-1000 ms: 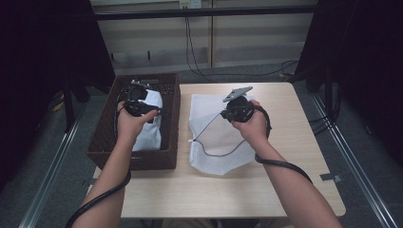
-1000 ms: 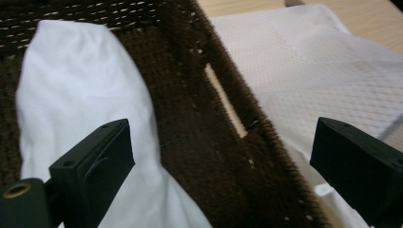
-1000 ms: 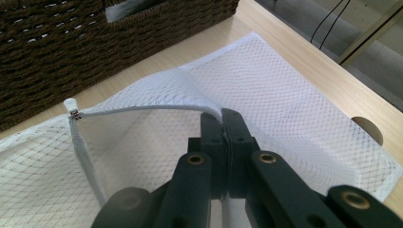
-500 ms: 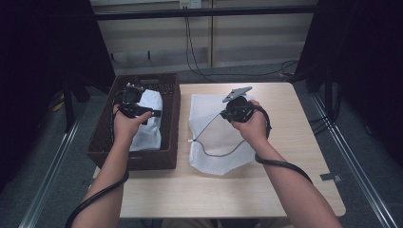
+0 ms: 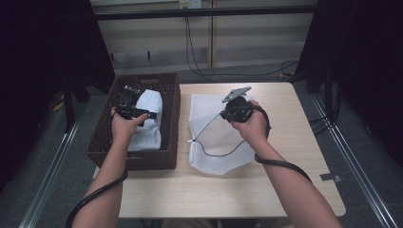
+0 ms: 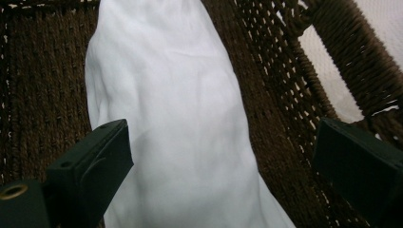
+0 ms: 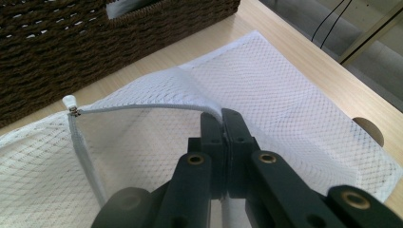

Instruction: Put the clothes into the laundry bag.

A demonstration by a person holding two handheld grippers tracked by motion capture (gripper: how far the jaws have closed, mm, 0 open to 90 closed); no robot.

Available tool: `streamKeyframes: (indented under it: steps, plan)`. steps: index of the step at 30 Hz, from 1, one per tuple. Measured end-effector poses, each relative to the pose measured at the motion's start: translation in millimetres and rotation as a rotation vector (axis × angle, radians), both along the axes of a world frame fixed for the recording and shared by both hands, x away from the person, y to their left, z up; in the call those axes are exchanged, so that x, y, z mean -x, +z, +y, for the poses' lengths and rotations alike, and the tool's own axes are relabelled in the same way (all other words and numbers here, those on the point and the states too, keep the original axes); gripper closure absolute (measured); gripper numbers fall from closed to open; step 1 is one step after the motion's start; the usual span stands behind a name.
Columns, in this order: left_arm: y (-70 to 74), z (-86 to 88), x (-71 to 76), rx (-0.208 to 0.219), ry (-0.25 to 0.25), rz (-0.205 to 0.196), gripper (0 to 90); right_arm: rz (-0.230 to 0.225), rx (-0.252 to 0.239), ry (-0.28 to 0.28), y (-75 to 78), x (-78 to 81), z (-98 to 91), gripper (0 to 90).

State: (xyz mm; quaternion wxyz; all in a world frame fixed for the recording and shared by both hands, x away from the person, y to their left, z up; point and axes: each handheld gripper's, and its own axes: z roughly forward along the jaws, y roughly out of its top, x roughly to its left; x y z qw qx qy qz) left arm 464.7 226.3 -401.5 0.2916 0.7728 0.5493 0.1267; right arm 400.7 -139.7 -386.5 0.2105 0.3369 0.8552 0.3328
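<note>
A white cloth (image 5: 148,124) lies in the brown wicker basket (image 5: 172,118) at the table's left. My left gripper (image 5: 129,97) hangs low over it. Its jaws stand wide open on either side of the cloth (image 6: 180,118), and nothing is gripped in the left gripper (image 6: 223,137). A white mesh bag (image 5: 214,142) lies flat on the table beside the basket. My right gripper (image 7: 222,118) is shut on the bag's zipped edge and lifts it, so the mouth of the mesh bag (image 7: 285,95) gapes. The zipper pull (image 7: 70,102) sits at the mouth's corner.
The basket's woven wall (image 7: 95,38) stands close to the left of the bag. The wooden table (image 5: 294,142) has bare room to the right and front, and a round hole (image 7: 368,129) near its edge. Cables trail from both grippers.
My left gripper has sunk lower into the basket, closer to the white cloth. The right gripper has kept still, holding the bag's edge.
</note>
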Motion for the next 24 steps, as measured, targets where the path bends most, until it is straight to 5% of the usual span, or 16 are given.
streamKeyframes:
  steps: [24]
  plan:
    - [-26.6,-0.1,-15.0,-0.062,0.045,0.078,4.7,0.0,0.004,-0.003,0.4,-2.9,-0.9,89.1]
